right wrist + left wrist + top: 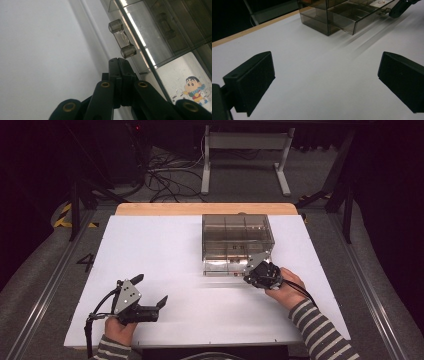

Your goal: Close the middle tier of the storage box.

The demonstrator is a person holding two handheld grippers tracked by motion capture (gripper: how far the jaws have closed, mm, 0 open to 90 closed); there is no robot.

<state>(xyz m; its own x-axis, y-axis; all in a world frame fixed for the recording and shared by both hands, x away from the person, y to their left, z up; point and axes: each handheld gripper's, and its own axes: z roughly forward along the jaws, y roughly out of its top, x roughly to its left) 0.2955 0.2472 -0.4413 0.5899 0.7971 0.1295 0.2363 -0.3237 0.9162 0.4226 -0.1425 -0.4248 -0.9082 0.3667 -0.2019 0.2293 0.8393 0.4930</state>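
handle (pixel 122 39) on near front of the smoky box (pixel 237 240), long axis along that front, knobs pointing out toward the person | right gripper (pixel 119 61) clenched on nothing, tips just under handle | left gripper (pixel 150 292) released, well apart from box | step: approach to handle; next calls for opening jaws, closing around bar

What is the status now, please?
Left hand-held gripper open, over bare table. Right hand-held gripper shut, empty, just short of the handle on the clear box. Nothing in between.

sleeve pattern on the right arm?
Grey and dark stripes on the sleeve; clearest in the high view.
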